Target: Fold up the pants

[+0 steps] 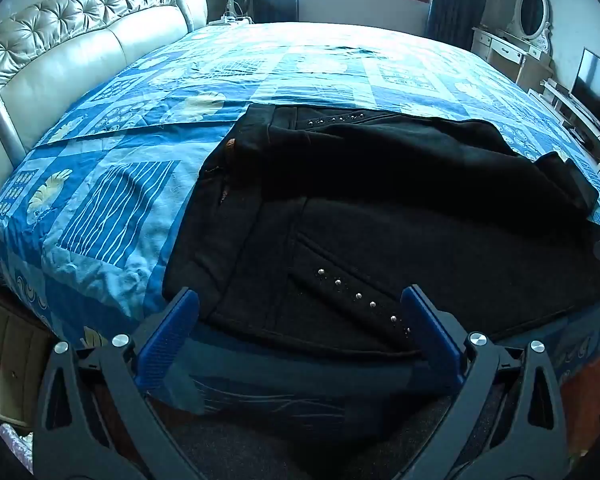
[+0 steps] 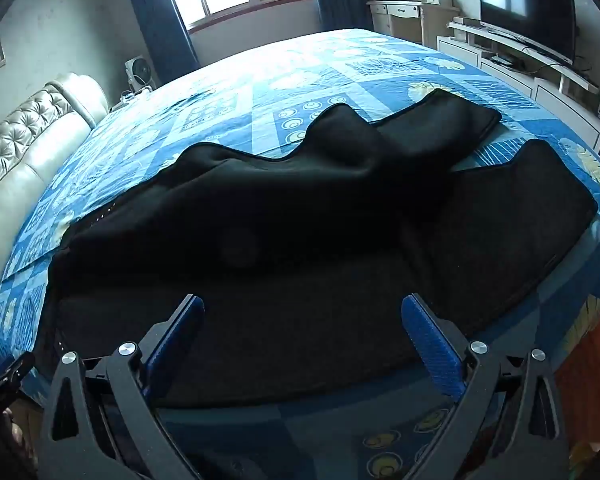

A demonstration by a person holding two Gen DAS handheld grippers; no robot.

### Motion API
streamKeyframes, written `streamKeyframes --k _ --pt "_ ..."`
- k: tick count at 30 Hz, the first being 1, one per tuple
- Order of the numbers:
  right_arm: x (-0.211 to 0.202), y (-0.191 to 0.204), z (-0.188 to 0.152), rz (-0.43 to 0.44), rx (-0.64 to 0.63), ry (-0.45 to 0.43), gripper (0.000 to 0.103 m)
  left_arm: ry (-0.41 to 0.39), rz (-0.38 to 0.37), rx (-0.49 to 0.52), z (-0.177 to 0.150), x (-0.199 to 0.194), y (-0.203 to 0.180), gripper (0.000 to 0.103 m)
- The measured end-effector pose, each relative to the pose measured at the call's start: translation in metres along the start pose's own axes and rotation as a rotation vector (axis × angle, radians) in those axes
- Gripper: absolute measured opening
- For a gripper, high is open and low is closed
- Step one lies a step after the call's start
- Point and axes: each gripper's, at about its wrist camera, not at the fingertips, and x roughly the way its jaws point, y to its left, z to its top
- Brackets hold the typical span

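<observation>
Hovered over the near edge of a bed (image 1: 112,208) spread with a blue patterned quilt. Left tongs (image 1: 300,316) gaped fully wide, gripping nothing, blue pads (image 1: 168,336) apart above the waistband end of black pants (image 1: 380,208); a row of metal studs (image 1: 358,295) ran between the pads toward the right one. Right tongs (image 2: 303,320) likewise spread wide and empty, poised above the pants (image 2: 300,220), whose two legs sprawled ahead and rightward, rumpled, hems parted. Beyond the tongs: tufted headboard (image 1: 72,36) to the left, television (image 2: 526,8) to the right.
</observation>
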Motion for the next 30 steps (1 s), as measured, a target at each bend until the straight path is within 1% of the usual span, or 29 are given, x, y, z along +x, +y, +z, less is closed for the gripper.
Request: streamKeyframes --k 2,3,4,5,6,7,8,9,11,14,20,30 --pt "0.001 -0.005 0.004 0.012 0.014 -0.007 0.099 0.004 0.001 0.0 0.001 0.0 -0.003 0.101" --pt "0.001 -0.009 0.007 0.022 0.024 -0.016 0.099 -0.009 0.004 0.013 -0.002 -0.003 -0.007 0.101" --pt "-0.004 -0.003 -0.002 -0.019 -0.028 -0.039 0.099 -0.013 -0.016 0.008 -0.006 -0.005 -0.004 0.101" --pt "-0.006 0.0 -0.004 -0.036 -0.044 -0.039 0.099 0.004 -0.017 0.013 -0.004 -0.003 -0.004 0.101" --pt "-0.007 0.004 -0.005 -0.045 -0.055 -0.031 0.099 0.002 -0.017 0.018 -0.005 -0.006 -0.005 0.101" --pt "-0.009 0.005 -0.008 -0.053 -0.063 -0.026 0.099 0.027 -0.015 0.022 -0.003 -0.001 -0.006 0.101" --pt "-0.009 0.008 -0.01 -0.06 -0.07 -0.015 0.099 0.028 -0.009 0.025 -0.002 -0.001 -0.008 0.101" --pt "-0.003 0.015 -0.007 -0.078 -0.08 0.023 0.099 0.031 -0.008 0.024 -0.001 -0.001 -0.007 0.101" --pt "0.006 0.016 -0.008 -0.078 -0.075 0.054 0.099 0.032 -0.01 0.026 -0.002 -0.002 -0.007 0.101" --pt "0.007 0.02 -0.012 -0.077 -0.093 0.072 0.099 0.039 -0.011 0.024 -0.003 -0.002 -0.008 0.101" --pt "0.009 0.026 -0.016 -0.072 -0.117 0.088 0.099 0.039 0.002 0.025 -0.003 0.0 -0.007 0.101" --pt "0.013 0.024 -0.019 -0.071 -0.112 0.101 0.099 0.042 0.016 0.027 -0.005 0.001 -0.008 0.101"
